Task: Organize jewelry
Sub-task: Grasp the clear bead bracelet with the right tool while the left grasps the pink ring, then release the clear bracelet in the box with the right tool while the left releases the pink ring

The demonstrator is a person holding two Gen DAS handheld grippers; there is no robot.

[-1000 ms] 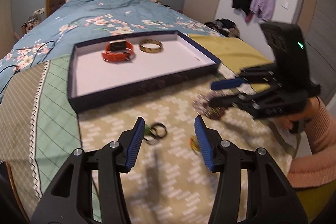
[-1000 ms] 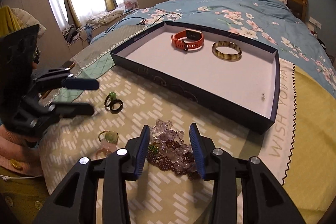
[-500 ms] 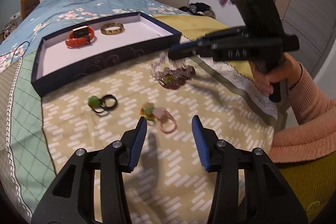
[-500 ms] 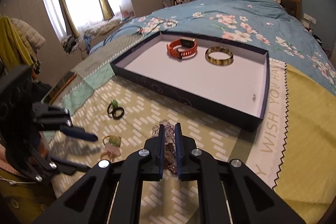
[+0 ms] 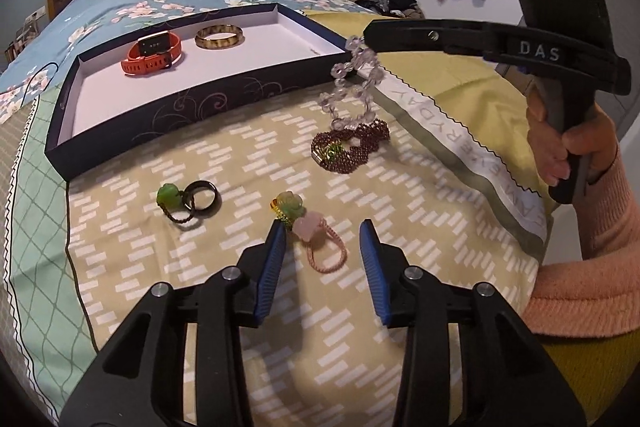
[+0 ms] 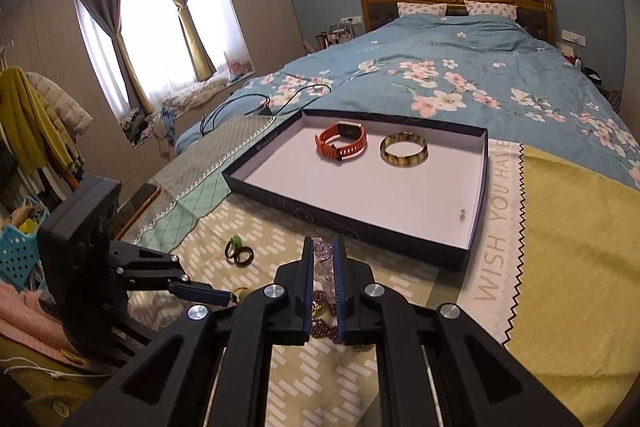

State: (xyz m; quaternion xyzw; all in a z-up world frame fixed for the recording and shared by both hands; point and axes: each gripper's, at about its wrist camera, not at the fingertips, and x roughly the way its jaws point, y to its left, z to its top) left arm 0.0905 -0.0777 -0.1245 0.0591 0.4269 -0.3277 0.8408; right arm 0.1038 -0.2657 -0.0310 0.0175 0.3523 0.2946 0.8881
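On the bed, right claw (image 5: 370,39) is clamped on a clear bead strand (image 5: 352,87), which dangles with its low end on the maroon beads (image 5: 352,145) just near the tray (image 5: 192,103). Left claw (image 5: 322,251) is partly open and closing, a pink ring (image 5: 320,243) between its fingers, untouched. Watch (image 5: 154,53) and bangle (image 5: 220,37) sit in the tray's far end.
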